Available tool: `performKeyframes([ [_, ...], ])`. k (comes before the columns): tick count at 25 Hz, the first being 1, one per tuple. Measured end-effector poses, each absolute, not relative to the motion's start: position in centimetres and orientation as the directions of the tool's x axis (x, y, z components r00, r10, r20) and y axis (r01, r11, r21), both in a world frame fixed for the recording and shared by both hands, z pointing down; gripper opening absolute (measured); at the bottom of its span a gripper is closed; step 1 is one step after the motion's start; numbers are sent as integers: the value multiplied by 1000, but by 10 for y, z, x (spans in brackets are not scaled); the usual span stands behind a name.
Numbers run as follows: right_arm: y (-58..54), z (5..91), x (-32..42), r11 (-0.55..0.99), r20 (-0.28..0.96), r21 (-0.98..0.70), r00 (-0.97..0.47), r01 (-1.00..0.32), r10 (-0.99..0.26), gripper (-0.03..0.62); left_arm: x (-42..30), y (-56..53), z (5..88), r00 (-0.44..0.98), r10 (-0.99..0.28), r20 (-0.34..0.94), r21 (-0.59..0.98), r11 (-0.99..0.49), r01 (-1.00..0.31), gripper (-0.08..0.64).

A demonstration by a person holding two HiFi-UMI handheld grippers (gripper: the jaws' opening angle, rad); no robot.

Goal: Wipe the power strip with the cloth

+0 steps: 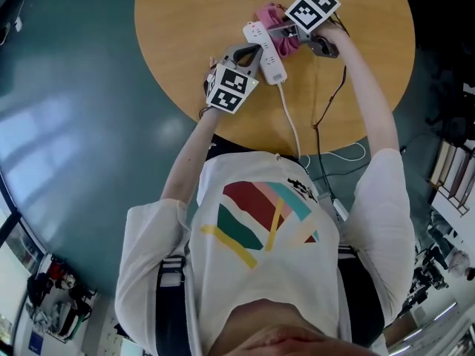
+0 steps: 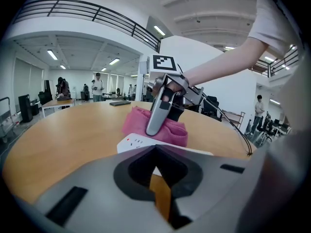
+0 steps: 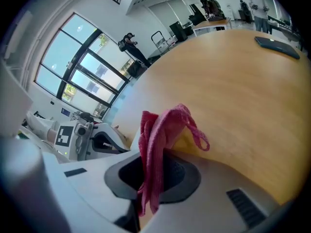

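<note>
Right now the right gripper (image 1: 286, 34), pinching the cloth (image 3: 160, 130), sits at the power strip's (image 1: 266, 50) far end. The strip's length runs toward the table's (image 1: 356, 110) near edge, where the left gripper (image 1: 252, 59) sits, jaws pressed together.

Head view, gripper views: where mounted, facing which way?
Head view: on the person's head, steeply down at the round wooden table; torso, both arms, left gripper and right gripper.
Left gripper view: on that gripper, across the white power strip toward the pink cloth; own shut jaws, right forearm.
Right gripper view: on that gripper, along jaws clamping the cloth; left gripper at left.
Shared: cloth in all three.
</note>
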State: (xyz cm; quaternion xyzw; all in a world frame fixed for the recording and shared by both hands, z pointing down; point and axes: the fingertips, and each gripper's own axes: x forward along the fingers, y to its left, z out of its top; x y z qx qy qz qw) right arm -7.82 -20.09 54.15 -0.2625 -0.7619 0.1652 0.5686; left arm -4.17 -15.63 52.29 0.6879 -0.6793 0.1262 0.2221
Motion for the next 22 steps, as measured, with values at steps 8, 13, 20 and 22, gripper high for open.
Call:
performKeyframes([
  [8, -188, 549, -31, 769, 758, -590, -160, 244, 632, 40, -38, -159, 529, 10, -880, 474, 62, 22, -998, 43],
  [13, -176, 552, 8, 760, 742, -610, -176, 225, 647, 40, -39, -158, 530, -6, -885, 466, 61, 39, -997, 43],
  [20, -162, 554, 54, 764, 735, -615, -209, 193, 645, 40, -38, -159, 530, -13, -884, 468, 40, 36, -999, 43],
  [22, -156, 559, 71, 761, 731, -622, -209, 186, 649, 38, -32, -157, 535, -15, -882, 472, 37, 37, -999, 43],
])
